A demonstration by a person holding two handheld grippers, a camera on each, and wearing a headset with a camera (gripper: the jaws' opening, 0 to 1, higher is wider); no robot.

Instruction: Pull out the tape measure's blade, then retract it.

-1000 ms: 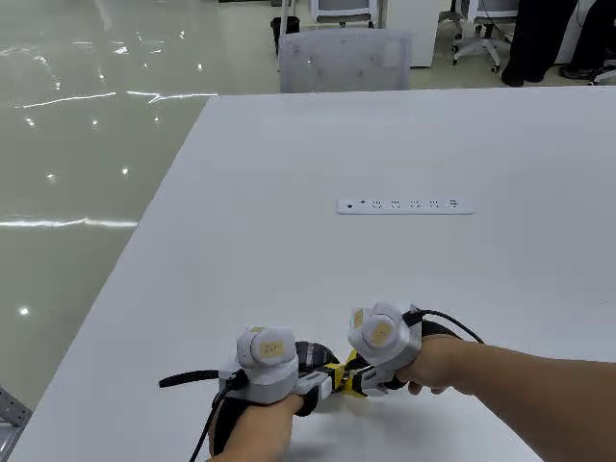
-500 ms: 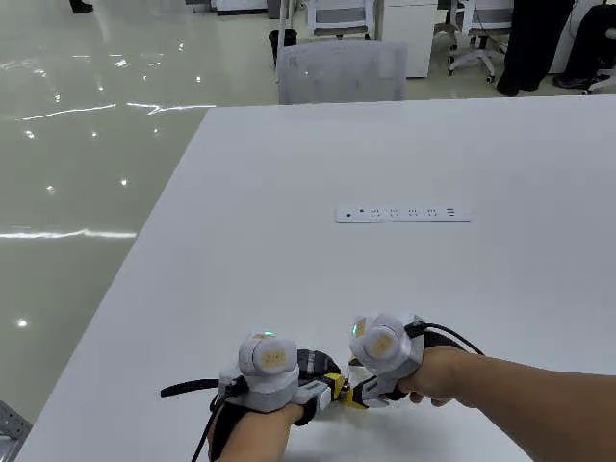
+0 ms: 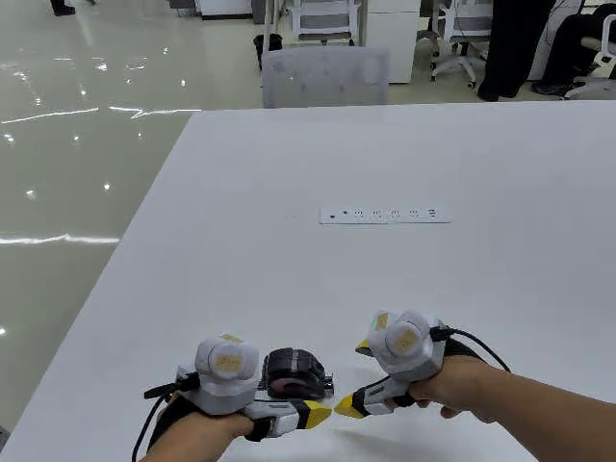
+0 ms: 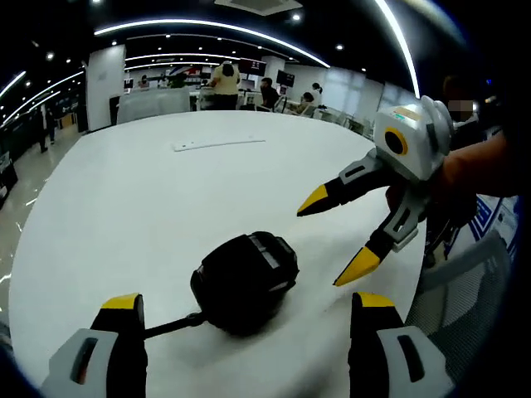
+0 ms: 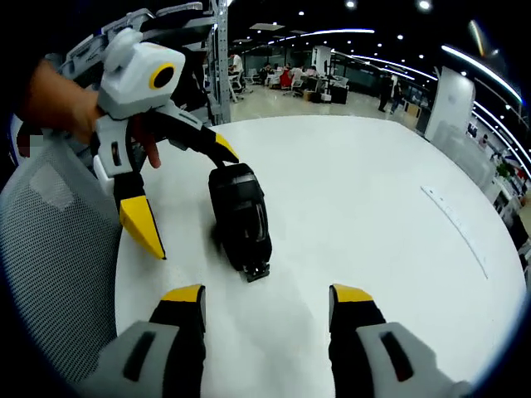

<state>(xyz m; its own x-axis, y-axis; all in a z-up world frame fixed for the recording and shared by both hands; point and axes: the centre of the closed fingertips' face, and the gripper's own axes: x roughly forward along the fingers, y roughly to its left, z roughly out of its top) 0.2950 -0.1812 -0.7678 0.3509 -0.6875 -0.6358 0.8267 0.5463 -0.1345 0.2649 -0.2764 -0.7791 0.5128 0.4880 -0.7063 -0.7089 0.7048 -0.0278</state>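
Observation:
The black tape measure [image 3: 294, 371] lies on the white table [image 3: 385, 279] near its front edge, with no blade drawn out. In the left gripper view the tape measure [image 4: 245, 278] rests just ahead of my left gripper [image 4: 249, 303], between the lines of its open jaws and untouched. My left gripper [image 3: 313, 397] sits beside the case in the head view. My right gripper [image 3: 356, 375] faces it from the right, open, a short way off. In the right gripper view the tape measure [image 5: 241, 215] lies ahead of my right gripper [image 5: 268, 294], with the left gripper [image 5: 182, 189] beyond it.
A white power strip [image 3: 385, 215] lies flat mid-table, far beyond the grippers. A grey chair [image 3: 325, 77] stands at the table's far edge. The table's left edge runs close to my left hand. People and desks stand far off across the shiny floor.
The two grippers, close together at the tape measure a second ago, have drawn apart. The case now lies bare on the table between them. The camera has shifted too.

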